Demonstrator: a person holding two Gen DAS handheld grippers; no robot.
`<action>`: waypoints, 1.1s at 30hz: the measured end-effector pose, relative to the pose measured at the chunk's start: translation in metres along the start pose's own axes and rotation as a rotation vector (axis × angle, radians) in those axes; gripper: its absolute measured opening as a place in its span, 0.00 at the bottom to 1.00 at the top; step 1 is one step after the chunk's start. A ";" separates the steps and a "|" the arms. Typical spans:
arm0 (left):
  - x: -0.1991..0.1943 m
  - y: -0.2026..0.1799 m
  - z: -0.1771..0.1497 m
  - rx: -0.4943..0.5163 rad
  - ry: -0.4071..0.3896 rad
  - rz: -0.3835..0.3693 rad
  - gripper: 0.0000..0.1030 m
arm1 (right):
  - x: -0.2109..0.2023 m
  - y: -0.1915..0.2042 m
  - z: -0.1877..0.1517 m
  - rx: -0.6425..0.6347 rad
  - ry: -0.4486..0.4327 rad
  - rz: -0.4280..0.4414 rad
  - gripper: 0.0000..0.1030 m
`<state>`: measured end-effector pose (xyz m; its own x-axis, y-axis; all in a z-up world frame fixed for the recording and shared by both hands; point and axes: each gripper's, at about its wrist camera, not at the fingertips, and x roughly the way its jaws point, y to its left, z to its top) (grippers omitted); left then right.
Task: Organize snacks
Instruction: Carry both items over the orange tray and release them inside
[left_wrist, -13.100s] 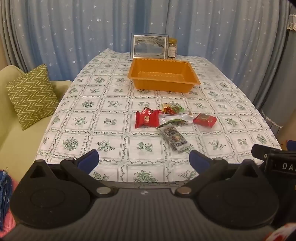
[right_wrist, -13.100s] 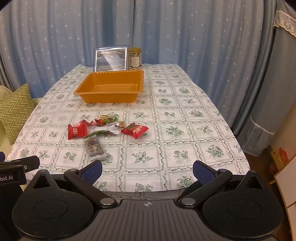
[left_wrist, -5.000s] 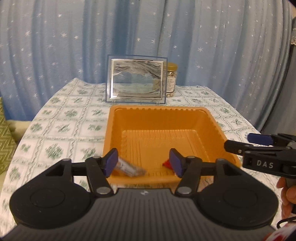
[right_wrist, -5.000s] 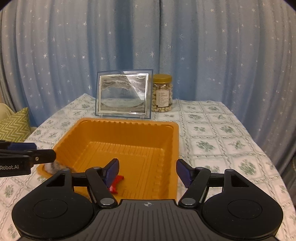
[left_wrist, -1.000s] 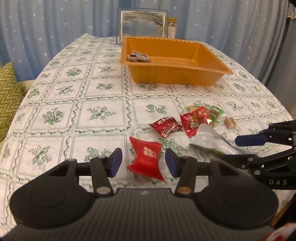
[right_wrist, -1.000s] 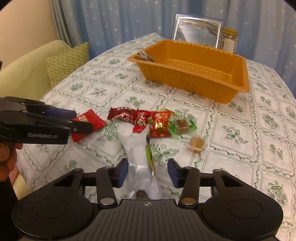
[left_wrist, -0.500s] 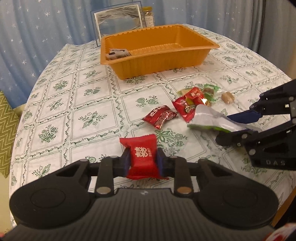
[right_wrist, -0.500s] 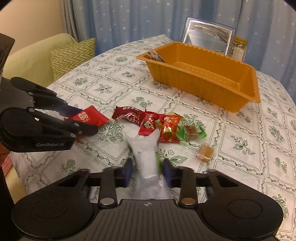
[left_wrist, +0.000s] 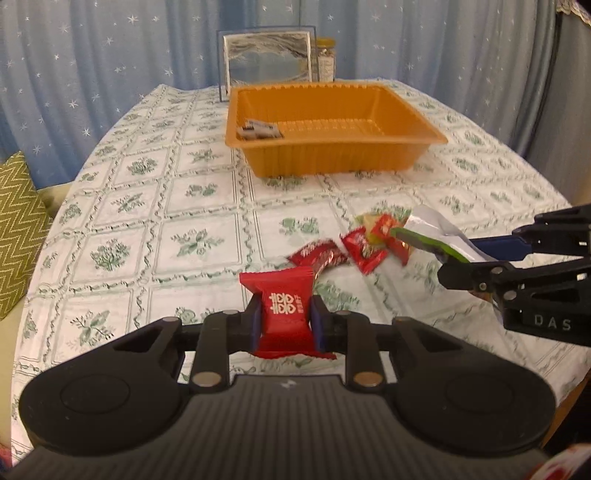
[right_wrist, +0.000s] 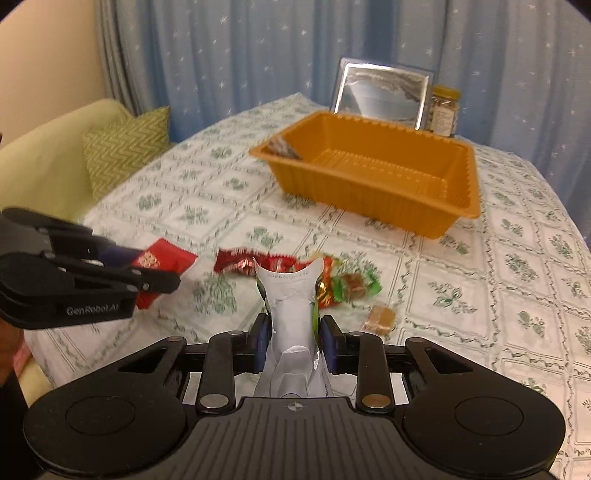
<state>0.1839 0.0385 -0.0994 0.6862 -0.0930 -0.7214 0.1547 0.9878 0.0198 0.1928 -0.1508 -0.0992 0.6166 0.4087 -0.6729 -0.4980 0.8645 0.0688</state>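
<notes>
left gripper (left_wrist: 285, 324) clenched on red packet (left_wrist: 284, 314); right gripper (right_wrist: 294, 341) clenched on white-green pouch (right_wrist: 291, 317). both probably light, crinkly, slippery; mid-body pinch suits.

Both wrist views toward tray (left_wrist: 332, 155)
</notes>
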 end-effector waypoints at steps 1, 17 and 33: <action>-0.003 -0.001 0.004 -0.004 -0.004 0.000 0.23 | -0.003 -0.001 0.003 0.008 -0.006 -0.005 0.29; -0.003 -0.013 0.092 -0.013 -0.089 -0.036 0.23 | -0.022 -0.053 0.085 0.159 -0.089 -0.084 0.29; 0.077 -0.002 0.184 -0.019 -0.111 -0.070 0.23 | 0.051 -0.112 0.149 0.227 -0.055 -0.144 0.29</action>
<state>0.3668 0.0068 -0.0277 0.7489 -0.1736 -0.6396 0.1922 0.9805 -0.0411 0.3706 -0.1836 -0.0316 0.7063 0.2865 -0.6473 -0.2571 0.9558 0.1426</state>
